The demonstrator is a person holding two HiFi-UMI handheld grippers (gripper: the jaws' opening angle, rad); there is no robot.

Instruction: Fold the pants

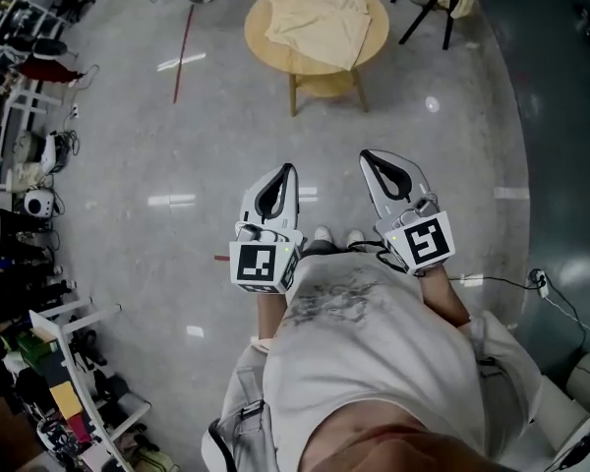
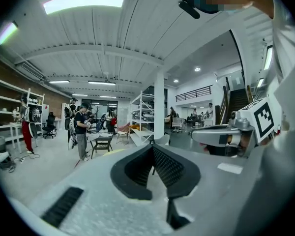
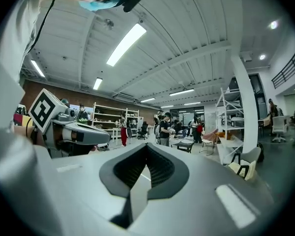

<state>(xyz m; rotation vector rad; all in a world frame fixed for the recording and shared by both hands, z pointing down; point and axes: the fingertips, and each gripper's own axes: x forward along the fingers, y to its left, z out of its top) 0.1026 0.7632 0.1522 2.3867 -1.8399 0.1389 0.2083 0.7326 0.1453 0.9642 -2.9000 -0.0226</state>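
The pants lie in a loose cream heap on the round wooden desk at your 12 o'clock, well apart from both tools. A stretch of polished grey floor separates you from that desk, with a thin red line marked on it toward 11 o'clock. A black-legged chair stands just beside the desk at 1 o'clock. Cluttered shelving runs along your 9 to 10 o'clock side, and a white rack stands near you at 8 o'clock. A cable trails over the floor at 3 o'clock. In the left gripper view a white column rises ahead and a few people stand far off in the hall.

You hold the two tools side by side in front of your chest, close together but not touching, both aimed at 12 o'clock and roughly level, the marker cubes turned up toward your head. The left tool is closed tight, its black pads meeting at the tip with nothing between them. The right tool is the same: jaws pressed together and empty.
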